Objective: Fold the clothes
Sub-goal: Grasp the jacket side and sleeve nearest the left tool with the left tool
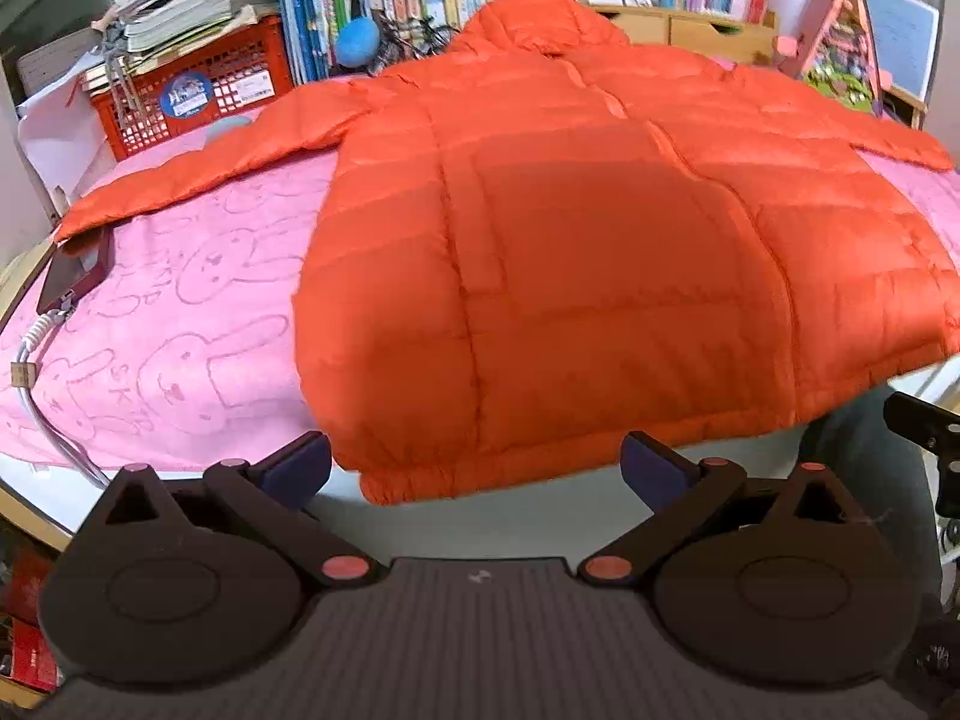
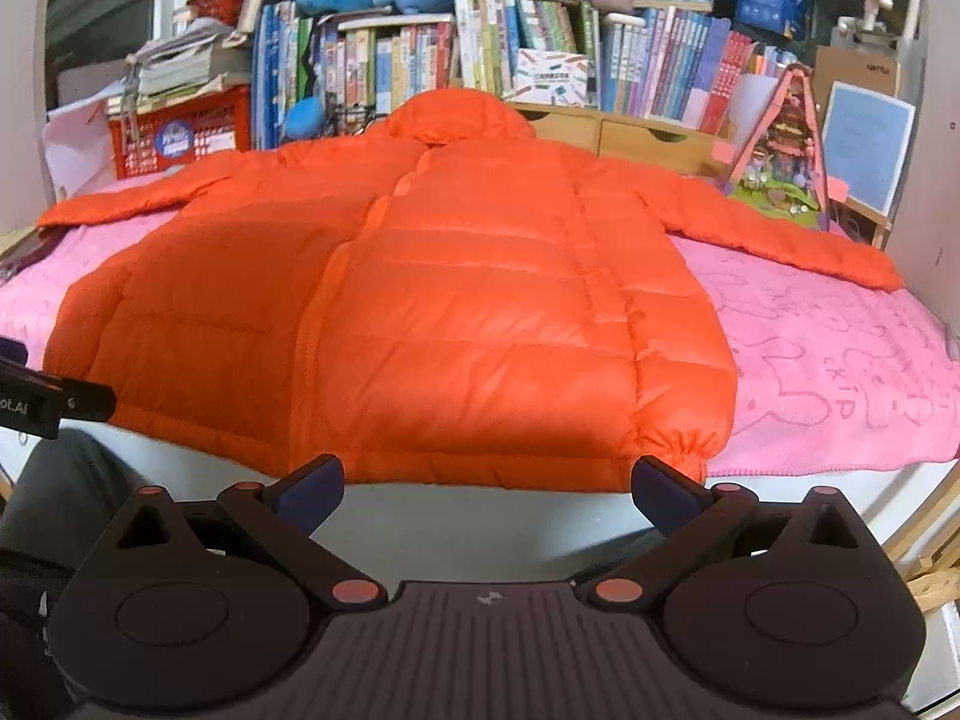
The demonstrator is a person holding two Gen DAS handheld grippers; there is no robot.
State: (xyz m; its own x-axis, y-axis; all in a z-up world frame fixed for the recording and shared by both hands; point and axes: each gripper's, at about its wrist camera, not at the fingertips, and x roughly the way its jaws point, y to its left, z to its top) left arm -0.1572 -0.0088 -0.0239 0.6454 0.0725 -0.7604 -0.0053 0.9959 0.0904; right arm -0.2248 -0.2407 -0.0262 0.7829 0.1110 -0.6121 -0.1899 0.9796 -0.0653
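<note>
Left gripper [image 1: 475, 463]: fingers [image 1: 298, 468] spread wide, nothing between them, held off the near edge of the desk. Right gripper [image 2: 488, 485]: fingers [image 2: 665, 495] equally wide apart, empty, level, also short of the near edge. Each gripper's body shows at the margin of the other's view.

Little text was legible: the black part of the left gripper [image 2: 36, 402] at the left edge of the right wrist view bore white letters cut off to "ot.AI". The pink blanket [image 2: 840, 360] carried raised letters among its rabbit outlines, reading roughly "SKIP". Book spines on the bookshelf [image 2: 420, 66] and the round blue sticker [image 1: 187, 95] on the red crate [image 1: 240, 90] were too small or blurred to read.
</note>
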